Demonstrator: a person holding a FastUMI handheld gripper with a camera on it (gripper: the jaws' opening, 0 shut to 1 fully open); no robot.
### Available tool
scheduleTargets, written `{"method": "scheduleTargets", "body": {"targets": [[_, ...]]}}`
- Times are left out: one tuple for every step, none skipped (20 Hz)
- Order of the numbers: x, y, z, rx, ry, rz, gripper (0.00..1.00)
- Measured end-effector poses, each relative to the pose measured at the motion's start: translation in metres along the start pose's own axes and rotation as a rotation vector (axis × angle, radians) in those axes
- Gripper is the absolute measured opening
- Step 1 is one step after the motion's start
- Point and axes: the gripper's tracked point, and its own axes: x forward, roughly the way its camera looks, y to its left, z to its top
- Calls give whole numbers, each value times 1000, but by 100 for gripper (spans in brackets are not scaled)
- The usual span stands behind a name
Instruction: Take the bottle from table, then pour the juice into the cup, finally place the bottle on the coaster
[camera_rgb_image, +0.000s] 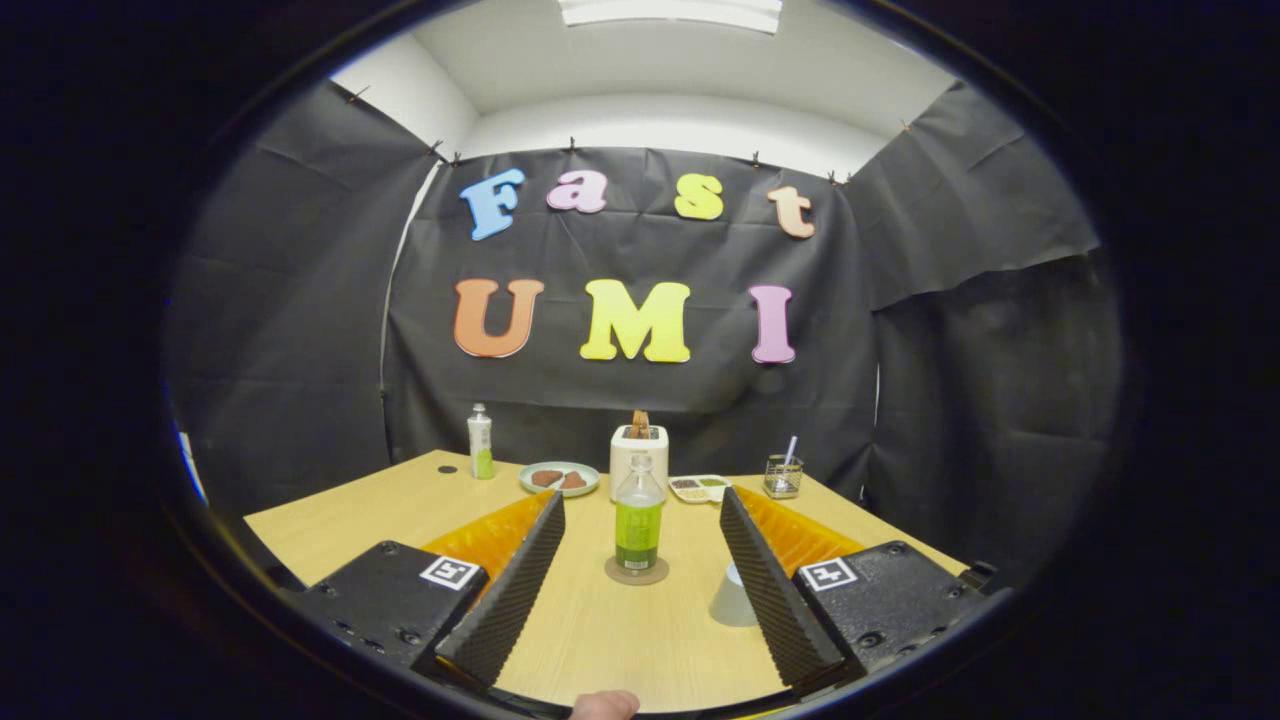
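Observation:
A clear bottle (638, 525) with green juice in its lower half and no cap stands upright on a round brown coaster (636, 571) in the middle of the wooden table (620, 640). It stands between and just ahead of my two ribbed black fingers. My gripper (640, 510) is open and holds nothing, well clear of the bottle on both sides. A pale grey cup (733, 598) stands on the table right of the coaster, partly hidden by the right finger (765, 580).
At the table's far side stand a small white and green bottle (480, 442), a plate with brown pieces (559, 478), a white toaster (639, 452) with bread in it, a small divided dish (700, 487) and a wire holder (783, 476). A fingertip (604, 705) shows near the front edge.

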Motion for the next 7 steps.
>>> {"method": "scheduleTargets", "body": {"targets": [[-1,0,1,1,0,0,100],[-1,0,1,1,-1,1,100],[-2,1,1,1,-5,1,100],[-2,1,1,0,-8,2,100],[-2,2,3,-1,-10,2,100],[-2,1,2,-1,-10,1,100],[-2,1,2,0,-10,1,100]]}}
